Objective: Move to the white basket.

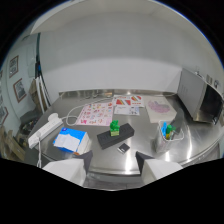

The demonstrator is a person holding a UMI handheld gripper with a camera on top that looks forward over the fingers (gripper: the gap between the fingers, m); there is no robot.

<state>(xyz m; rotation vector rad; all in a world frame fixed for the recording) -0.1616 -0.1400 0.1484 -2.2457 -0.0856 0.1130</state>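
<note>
Gripper (pixel 112 167): fingers parted, nothing between them, held above the near edge of a steel desk (pixel 145 135).
Just beyond the fingers: small dark card (pixel 123 147); black flat box (pixel 115 136) carrying a green block (pixel 115 128).
Ahead, toward the left finger's side: blue-and-white box (pixel 71 140); white power strip (pixel 44 130) with cable.
Ahead, toward the right finger's side, well apart from the fingers: white basket (pixel 167 134), small, holding green and blue items.
Farther back: printed sheets (pixel 97 113), (pixel 128 104), (pixel 159 109) lying flat.
Far right: microwave-like metal appliance (pixel 200 96).
Rear: white wall (pixel 110 55); framed pictures (pixel 19 89) at left.
</note>
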